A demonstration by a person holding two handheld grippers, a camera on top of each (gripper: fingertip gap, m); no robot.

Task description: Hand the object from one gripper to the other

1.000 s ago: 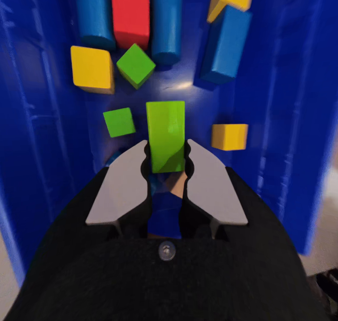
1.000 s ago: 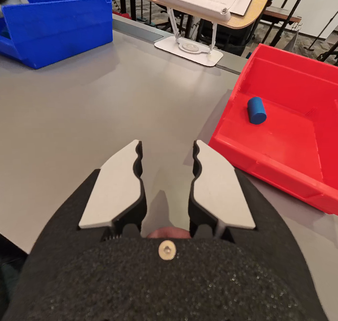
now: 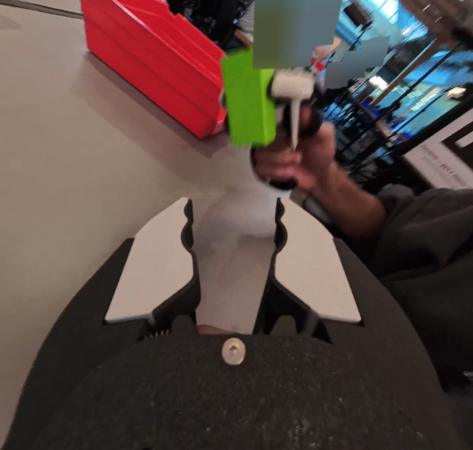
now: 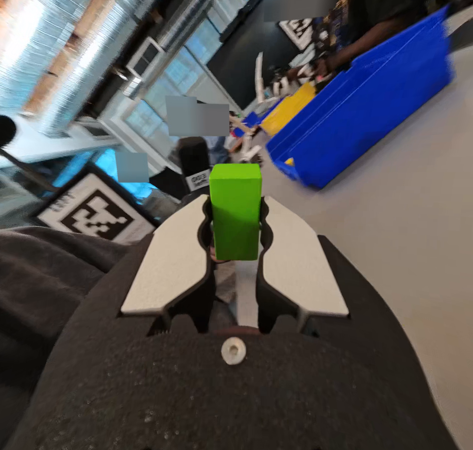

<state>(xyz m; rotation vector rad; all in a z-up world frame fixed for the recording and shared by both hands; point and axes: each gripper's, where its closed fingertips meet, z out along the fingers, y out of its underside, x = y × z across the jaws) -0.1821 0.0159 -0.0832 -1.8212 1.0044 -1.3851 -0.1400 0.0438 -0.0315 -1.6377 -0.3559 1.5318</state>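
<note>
We hold the green block [image 4: 235,212] in our right gripper [image 4: 236,202]. Its two fingers pinch the block from both sides, and the block sticks out past the tips, up in the air over the grey table [image 4: 384,233]. Our left gripper [image 3: 233,203] has its fingers spread wide with nothing between them. From the left wrist view we see the block [image 3: 249,99] a bit away, with a hand [image 3: 294,161] gripping the right gripper's handle. A red bin [image 3: 153,61] sits on the table behind the block. A blue bin [image 4: 371,120] sits farther off on the other side.
</note>
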